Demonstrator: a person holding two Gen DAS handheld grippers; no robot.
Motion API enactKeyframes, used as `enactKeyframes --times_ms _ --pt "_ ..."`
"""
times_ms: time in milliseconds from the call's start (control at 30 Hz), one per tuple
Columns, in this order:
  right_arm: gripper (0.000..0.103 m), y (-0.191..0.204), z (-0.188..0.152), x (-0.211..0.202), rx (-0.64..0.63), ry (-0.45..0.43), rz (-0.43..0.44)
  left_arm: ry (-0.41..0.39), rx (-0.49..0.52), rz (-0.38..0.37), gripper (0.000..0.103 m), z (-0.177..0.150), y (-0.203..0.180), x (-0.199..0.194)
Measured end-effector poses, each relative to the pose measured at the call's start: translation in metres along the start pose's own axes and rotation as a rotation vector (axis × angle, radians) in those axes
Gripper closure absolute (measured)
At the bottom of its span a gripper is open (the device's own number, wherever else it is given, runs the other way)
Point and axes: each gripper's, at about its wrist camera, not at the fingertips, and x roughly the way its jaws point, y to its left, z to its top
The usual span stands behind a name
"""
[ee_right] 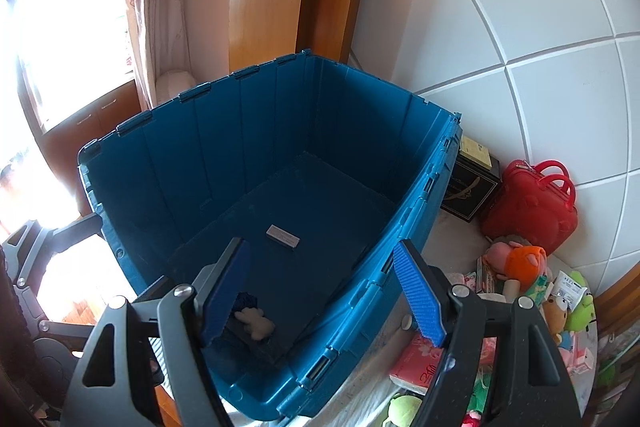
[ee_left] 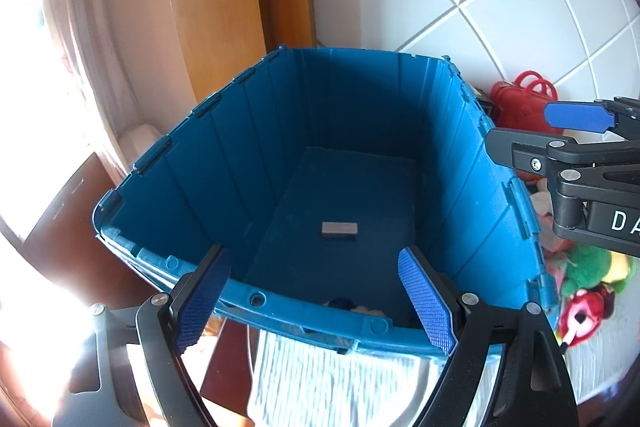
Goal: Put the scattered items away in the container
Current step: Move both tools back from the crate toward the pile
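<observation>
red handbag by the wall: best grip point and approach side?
Take the red handbag by its two looped handles, coming from above. It stands upright against the tiled wall with the handles on top and free; a black box and soft toys crowd its sides. Right gripper is open and nearer.

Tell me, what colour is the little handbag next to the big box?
Red. The handbag sits beside the blue box, and the right wrist view shows it best.
</observation>
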Motion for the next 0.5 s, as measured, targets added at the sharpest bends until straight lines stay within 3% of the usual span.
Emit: enactKeyframes --times_ms 233,500 --pt "0.029 -0.019 -0.019 -0.027 0.017 -0.016 0.006 -0.031 0.001 -0.042 0.017 -0.005 -0.013 -0.027" --pt "0.029 -0.058 -0.038 -0.047 0.086 0.007 -0.033 -0.045 0.073 -0.109 0.017 0.002 -0.059 -0.037"
